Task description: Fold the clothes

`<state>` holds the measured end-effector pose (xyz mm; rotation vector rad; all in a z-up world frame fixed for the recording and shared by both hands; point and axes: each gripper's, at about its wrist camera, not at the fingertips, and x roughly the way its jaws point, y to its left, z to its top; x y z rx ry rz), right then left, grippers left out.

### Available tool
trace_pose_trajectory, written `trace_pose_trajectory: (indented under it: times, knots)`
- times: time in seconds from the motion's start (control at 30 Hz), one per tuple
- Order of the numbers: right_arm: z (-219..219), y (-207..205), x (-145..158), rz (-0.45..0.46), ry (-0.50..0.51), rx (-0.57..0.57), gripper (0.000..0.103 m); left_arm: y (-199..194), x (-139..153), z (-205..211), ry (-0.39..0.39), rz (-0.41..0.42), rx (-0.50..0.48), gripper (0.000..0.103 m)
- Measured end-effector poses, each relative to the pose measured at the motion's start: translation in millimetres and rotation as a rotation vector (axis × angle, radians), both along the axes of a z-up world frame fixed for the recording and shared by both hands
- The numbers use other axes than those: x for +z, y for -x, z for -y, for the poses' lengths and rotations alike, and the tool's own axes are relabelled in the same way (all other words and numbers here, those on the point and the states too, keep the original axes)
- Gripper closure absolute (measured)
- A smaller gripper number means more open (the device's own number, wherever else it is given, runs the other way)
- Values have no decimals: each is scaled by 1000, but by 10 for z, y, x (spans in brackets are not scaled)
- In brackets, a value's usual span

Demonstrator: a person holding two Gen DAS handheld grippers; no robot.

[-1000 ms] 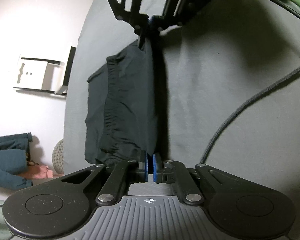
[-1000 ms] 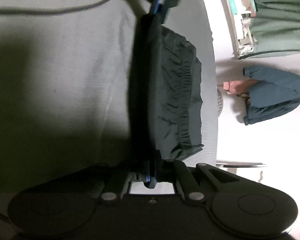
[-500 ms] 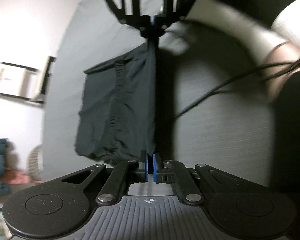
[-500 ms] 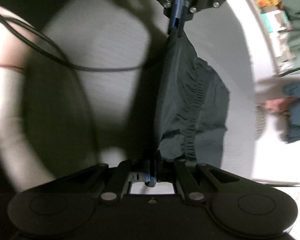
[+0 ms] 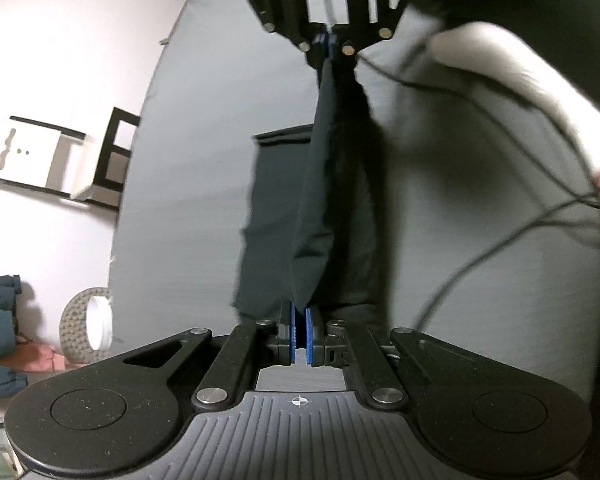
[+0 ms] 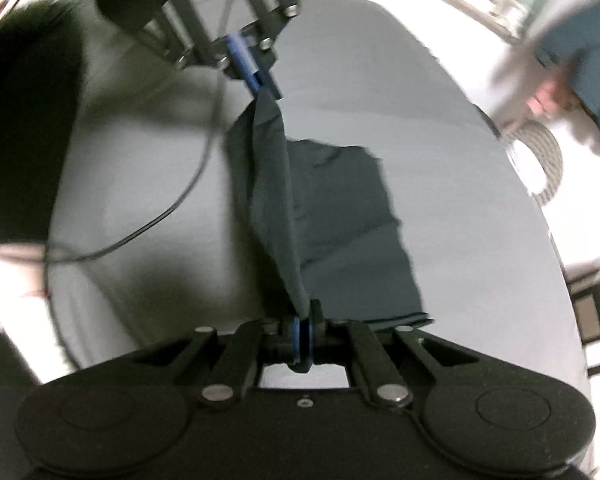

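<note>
left claw clenched on dark garment | right claw clenched on same edge | edge now carried over table, garment half-folded; fold nearly laid

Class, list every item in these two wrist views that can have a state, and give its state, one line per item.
left gripper: shut on one end of the garment's edge.
right gripper: shut on the other end.
dark garment: edge lifted and stretched between the grippers, the rest spread flat on the table.
grey table: the garment lies on it.
black cable: slack, looping over the table.
</note>
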<state>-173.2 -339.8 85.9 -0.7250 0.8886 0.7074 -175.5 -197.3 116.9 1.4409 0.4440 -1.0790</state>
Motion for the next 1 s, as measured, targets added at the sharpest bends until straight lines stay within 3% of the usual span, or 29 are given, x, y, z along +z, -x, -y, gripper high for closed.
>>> trace_pose_trajectory:
  times: [0.6, 0.83, 0.93, 1.0]
  knots:
    - [671, -1037, -430, -188, -257, -267, 98, -992, -630, 613, -71, -56, 101, 99]
    - [976, -1141, -530, -243, -378, -382, 97, -1203, -841, 640, -27, -97, 172, 98]
    - [1107, -1152, -563, -272, -452, -437, 90, -1258, -873, 603, 1, -123, 202, 98]
    - [1201, -1137, -574, -290, -499, -469, 90, -1309, -865, 560, 30, -125, 230, 92]
